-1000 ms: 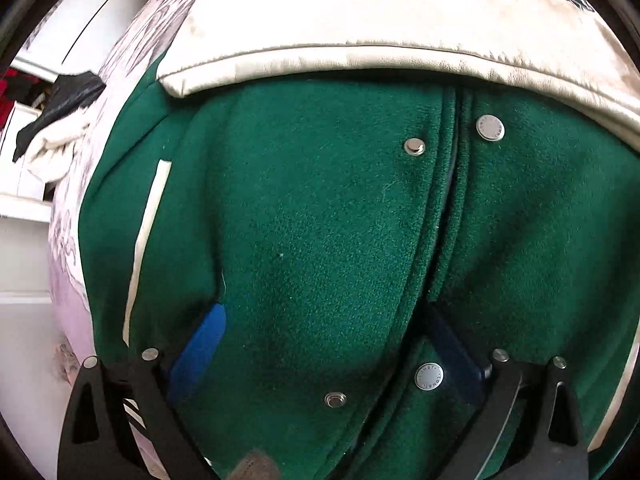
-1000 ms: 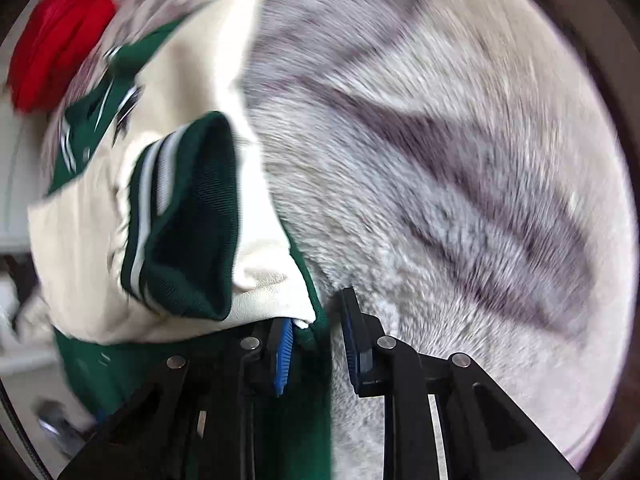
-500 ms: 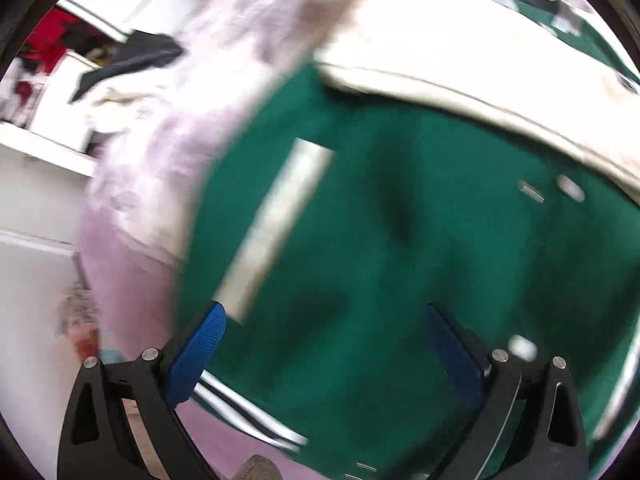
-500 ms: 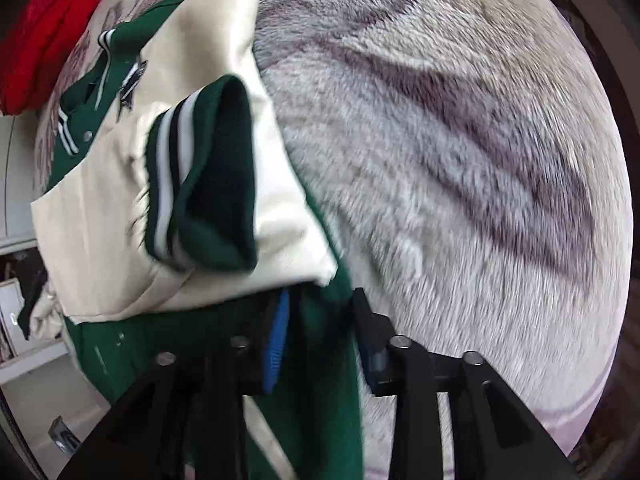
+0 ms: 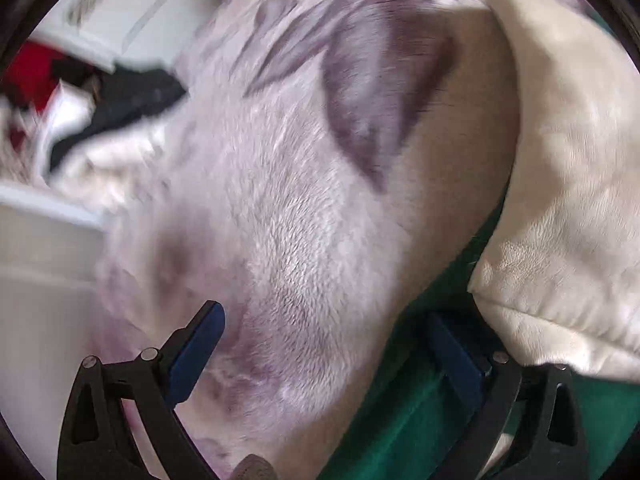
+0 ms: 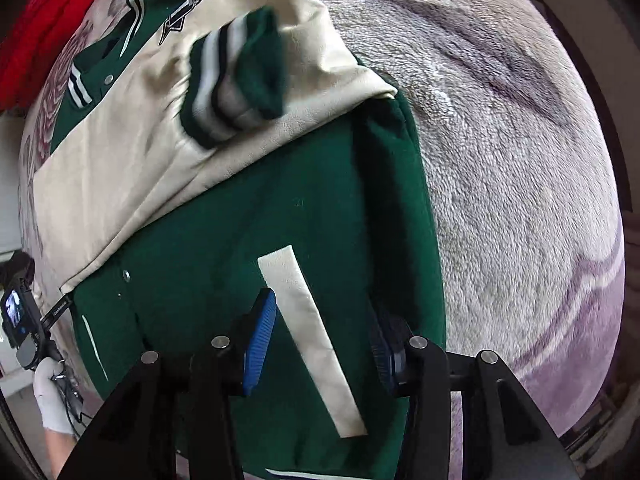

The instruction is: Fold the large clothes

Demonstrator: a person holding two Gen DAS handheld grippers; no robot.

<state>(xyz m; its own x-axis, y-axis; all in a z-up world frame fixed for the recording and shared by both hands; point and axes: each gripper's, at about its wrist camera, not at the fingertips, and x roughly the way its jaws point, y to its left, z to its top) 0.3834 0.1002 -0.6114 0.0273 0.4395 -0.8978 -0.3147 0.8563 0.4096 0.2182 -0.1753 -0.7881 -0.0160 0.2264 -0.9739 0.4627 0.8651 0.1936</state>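
Right gripper (image 6: 324, 340) just opened, empty above jacket (image 6: 280, 208); left gripper (image 5: 328, 356) spread, sees mostly blanket (image 5: 288, 200).

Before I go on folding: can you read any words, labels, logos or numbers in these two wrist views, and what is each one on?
No text can be read in either view.
Emblem on the jacket's cream sleeve: a black-outlined star-like patch, any letters too small to read.
Dark marks on the white box in the left wrist view: motion-blurred, unreadable.
Small screen on the device in the gloved hand: lit, too small to read.
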